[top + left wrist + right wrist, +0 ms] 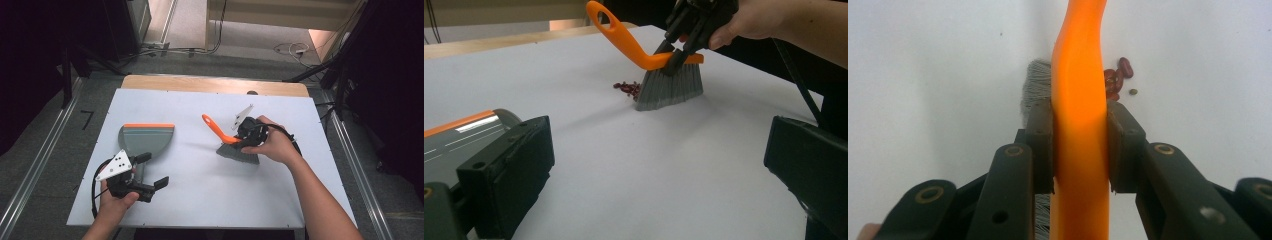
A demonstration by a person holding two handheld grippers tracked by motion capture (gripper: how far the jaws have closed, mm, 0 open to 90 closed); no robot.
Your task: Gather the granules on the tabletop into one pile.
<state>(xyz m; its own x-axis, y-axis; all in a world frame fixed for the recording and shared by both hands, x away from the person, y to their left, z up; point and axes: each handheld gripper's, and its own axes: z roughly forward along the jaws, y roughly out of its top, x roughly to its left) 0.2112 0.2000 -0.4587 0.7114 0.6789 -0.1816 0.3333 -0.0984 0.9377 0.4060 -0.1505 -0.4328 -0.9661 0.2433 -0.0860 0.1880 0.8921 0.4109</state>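
The white table board (210, 200) fills the middle of the high view. At centre left lies the grey plastic dustpan with an orange rim (146, 140), beside the left gripper (152, 171), whose jaws stand wide apart and empty. Right of centre, the right gripper (243, 140) is clamped on the orange-handled brush with grey bristles (669, 87). The small heap of dark red beans (626, 88) sits against the bristles, well apart from the pan: sweeping looks barely begun.
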